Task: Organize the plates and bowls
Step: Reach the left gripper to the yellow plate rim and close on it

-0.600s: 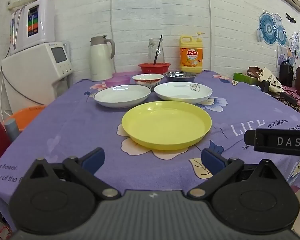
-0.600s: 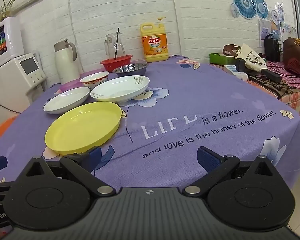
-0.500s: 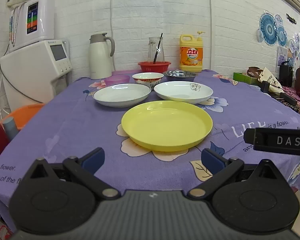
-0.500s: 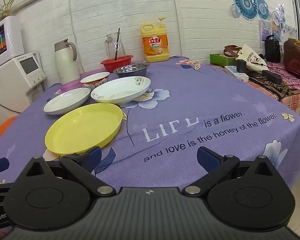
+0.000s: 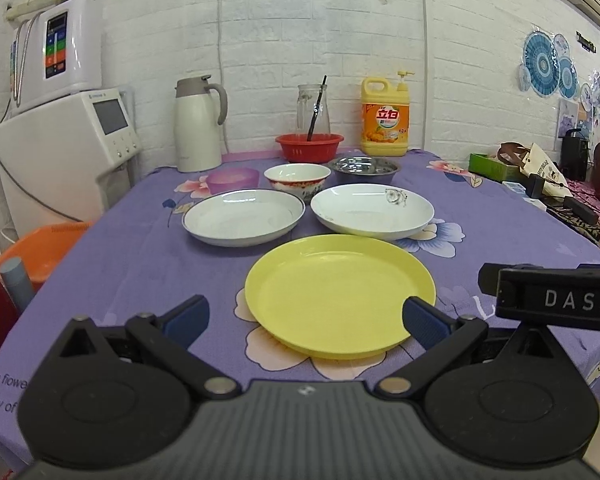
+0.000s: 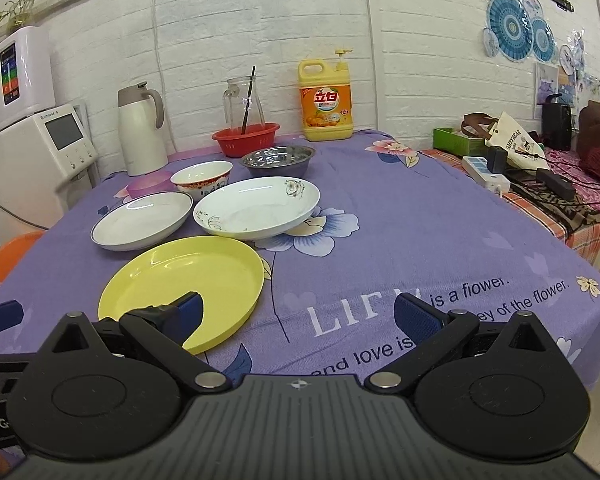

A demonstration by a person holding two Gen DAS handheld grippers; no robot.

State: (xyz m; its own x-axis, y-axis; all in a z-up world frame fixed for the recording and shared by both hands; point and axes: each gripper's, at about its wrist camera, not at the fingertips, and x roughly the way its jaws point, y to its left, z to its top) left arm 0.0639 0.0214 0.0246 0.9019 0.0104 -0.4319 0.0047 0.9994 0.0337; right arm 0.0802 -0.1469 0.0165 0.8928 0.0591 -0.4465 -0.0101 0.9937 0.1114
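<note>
A yellow plate (image 5: 340,294) (image 6: 184,284) lies nearest on the purple tablecloth. Behind it lie a blue-rimmed white plate (image 5: 244,216) (image 6: 142,220) and a flower-patterned white plate (image 5: 372,210) (image 6: 256,208). Further back stand a small purple bowl (image 5: 233,179) (image 6: 148,188), a red-patterned white bowl (image 5: 297,176) (image 6: 201,178) and a steel bowl (image 5: 364,169) (image 6: 278,160). My left gripper (image 5: 306,318) is open and empty, at the yellow plate's near edge. My right gripper (image 6: 298,312) is open and empty, to the right of that plate.
A red basket (image 5: 309,147), glass jug (image 5: 313,108), detergent bottle (image 5: 385,120) and white thermos (image 5: 196,124) stand along the back wall. A water dispenser (image 5: 60,136) stands left of the table. Clutter (image 6: 532,168) lies on a side table at the right.
Both grippers have moved forward over the table toward the plates and tilted down a little. The dishes have not moved.
</note>
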